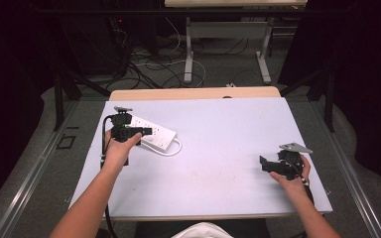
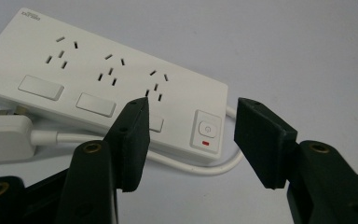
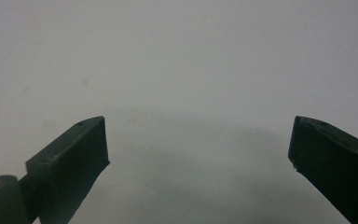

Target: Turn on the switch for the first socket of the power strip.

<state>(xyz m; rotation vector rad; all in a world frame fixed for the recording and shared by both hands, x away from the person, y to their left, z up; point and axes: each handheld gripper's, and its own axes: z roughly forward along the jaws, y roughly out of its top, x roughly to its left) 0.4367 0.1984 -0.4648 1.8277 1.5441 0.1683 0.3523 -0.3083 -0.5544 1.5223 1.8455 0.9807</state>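
Observation:
A white power strip (image 1: 155, 134) lies flat at the left of the pale table (image 1: 218, 163), its white cable (image 1: 174, 149) looping at its near end. In the left gripper view the power strip (image 2: 88, 79) shows three socket groups, rocker switches and a main button with a red mark (image 2: 207, 129); a white plug (image 2: 2, 137) lies beside it. My left gripper (image 1: 146, 132) (image 2: 191, 140) hovers open over the strip's switch end, nothing between its jaws. My right gripper (image 1: 264, 163) (image 3: 198, 149) is open wide above bare table at the right.
A wooden board edge (image 1: 193, 93) borders the table's far side. Beyond it stand a desk frame (image 1: 225, 44) and floor cables (image 1: 149, 64). Dark curtains flank both sides. The person's forearms enter from the bottom edge.

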